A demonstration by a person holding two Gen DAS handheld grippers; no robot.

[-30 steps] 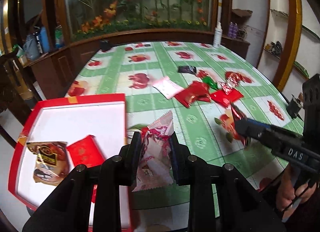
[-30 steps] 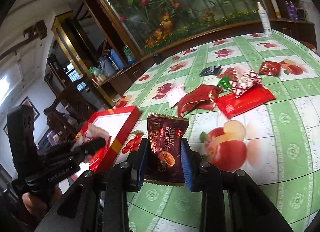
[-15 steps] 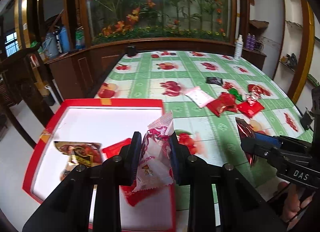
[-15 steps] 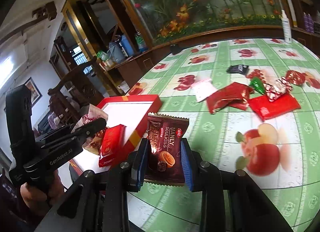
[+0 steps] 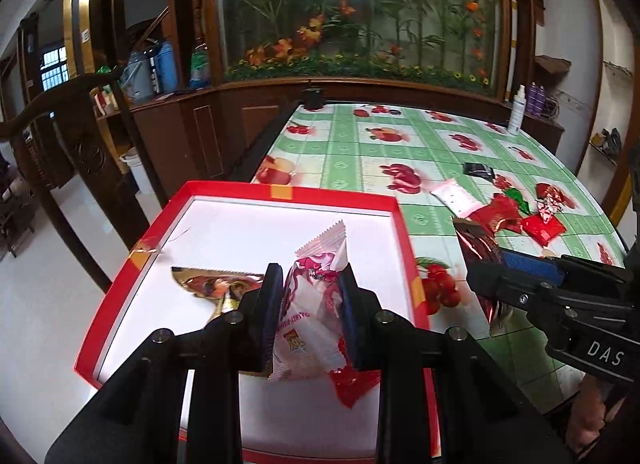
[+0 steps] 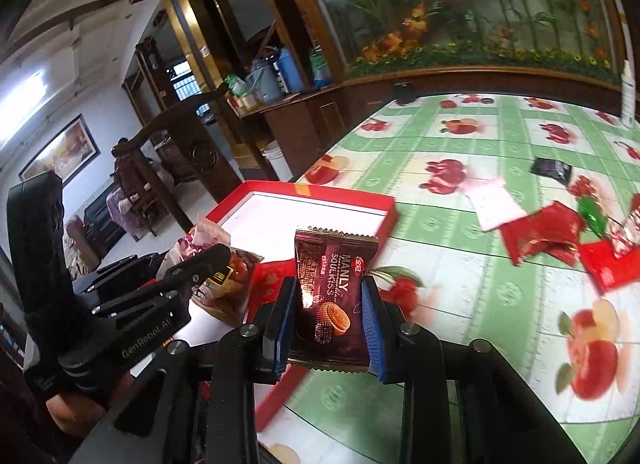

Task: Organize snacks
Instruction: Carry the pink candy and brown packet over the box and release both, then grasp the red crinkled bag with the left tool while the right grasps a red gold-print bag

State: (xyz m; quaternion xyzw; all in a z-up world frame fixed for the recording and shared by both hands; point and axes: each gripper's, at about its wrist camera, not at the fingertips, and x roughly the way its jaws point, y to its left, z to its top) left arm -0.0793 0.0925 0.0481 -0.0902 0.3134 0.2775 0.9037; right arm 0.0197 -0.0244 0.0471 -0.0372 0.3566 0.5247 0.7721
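My left gripper is shut on a white and pink snack packet and holds it above the red tray with a white floor. A gold-brown packet and a red packet lie in the tray. My right gripper is shut on a dark brown biscuit packet, just right of the tray's right edge, over the tablecloth. In the right wrist view the left gripper hangs over the tray.
Several loose snacks lie on the green fruit-print tablecloth at the right: red packets, a pink-white packet, a black packet. A white bottle stands at the far edge. A wooden chair stands left of the table.
Both grippers have moved left with their packets. The left one is now over the tray's middle; the right one has come up to the tray's right edge.
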